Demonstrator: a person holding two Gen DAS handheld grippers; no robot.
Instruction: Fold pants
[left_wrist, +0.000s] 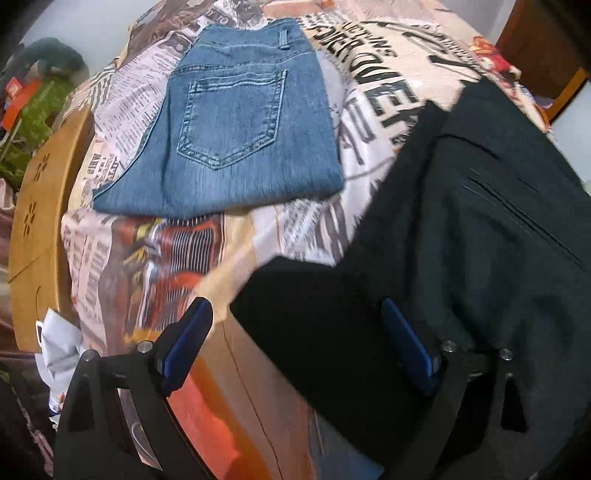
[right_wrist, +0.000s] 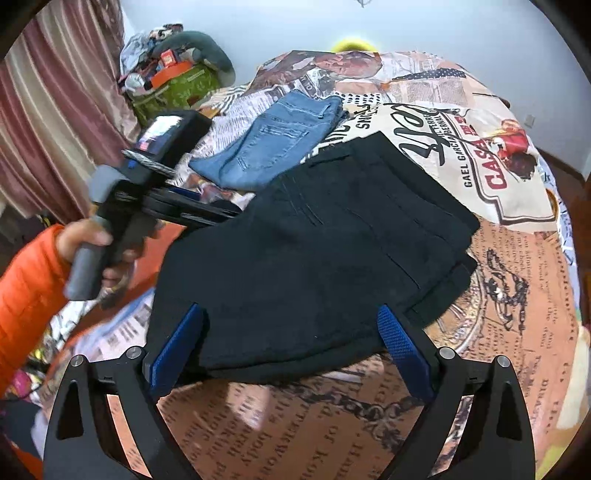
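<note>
Between both grippers' wide jaws lie the black pants (right_wrist: 314, 251).

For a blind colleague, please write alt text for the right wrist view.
Folded black pants lie on a newspaper-print bedspread, between the open fingers of the right gripper. Behind them lie folded blue jeans. At the left, a hand in an orange sleeve holds the left gripper at the pants' edge.

The folded black trousers (right_wrist: 314, 258) look like matt woven cloth; the faded blue denim jeans (left_wrist: 229, 125) show stitched seams; the newsprint-patterned bedspread (right_wrist: 480, 295) is smooth fabric.
</note>
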